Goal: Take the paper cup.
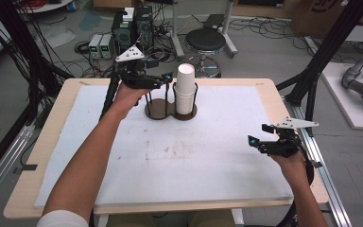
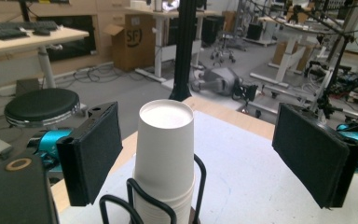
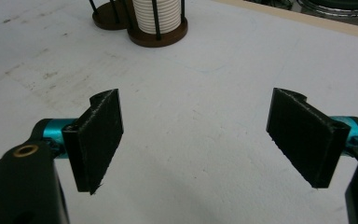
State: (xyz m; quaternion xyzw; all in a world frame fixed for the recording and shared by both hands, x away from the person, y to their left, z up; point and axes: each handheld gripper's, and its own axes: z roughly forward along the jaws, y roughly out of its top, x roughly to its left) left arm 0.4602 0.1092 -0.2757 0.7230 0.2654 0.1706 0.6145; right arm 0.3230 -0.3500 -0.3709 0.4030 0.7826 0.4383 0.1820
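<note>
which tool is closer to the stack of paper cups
Left. The left tool hangs open just beside the cup stack, jaws either side of it; the right tool is open, far off near the table's right edge.

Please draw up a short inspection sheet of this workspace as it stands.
Surface: white mat on a wooden table, scuffed near the middle.
Job's things: stack of paper cups upright in the right bay of a two-bay wire holder; left bay empty.
Clutter: nothing seen.
Grippers: left gripper open, jaws either side of the top cup; right gripper open above bare mat.
Cables: loose on the floor.
Surroundings: stool, equipment boxes.
</note>
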